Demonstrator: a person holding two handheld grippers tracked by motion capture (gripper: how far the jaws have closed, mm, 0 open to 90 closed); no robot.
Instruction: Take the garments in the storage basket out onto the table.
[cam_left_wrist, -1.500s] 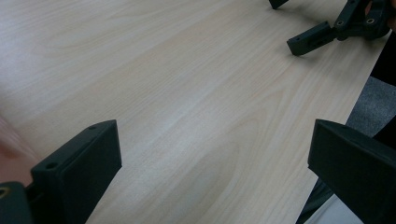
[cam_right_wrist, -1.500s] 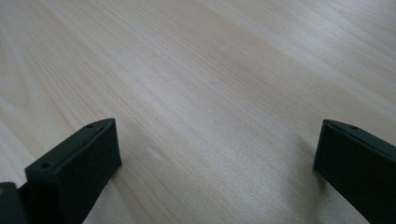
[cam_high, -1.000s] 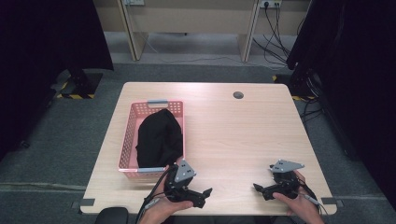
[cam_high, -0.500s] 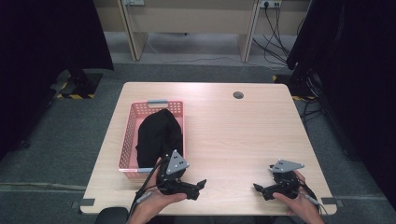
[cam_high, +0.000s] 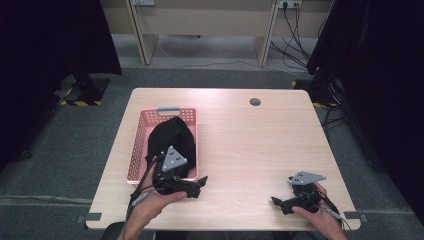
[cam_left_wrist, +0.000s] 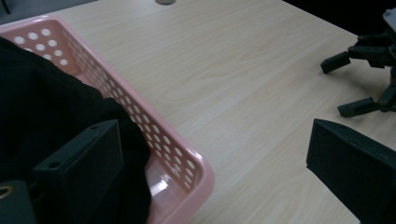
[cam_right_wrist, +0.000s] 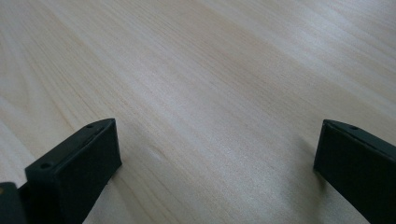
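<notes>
Item: black cloth (cam_high: 171, 142) heaped in pink basket (cam_high: 137, 150) at table (cam_high: 250, 140) left side; my left claw (cam_high: 200, 184) gapes empty at its near corner for grabbing, right claw (cam_high: 278, 202) idles open near front edge.

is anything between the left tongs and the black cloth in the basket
Only the pink basket rim. The open left tongs straddle its near corner: one jaw sits over the black cloth inside, the other over bare table. Nothing else blocks it.
</notes>
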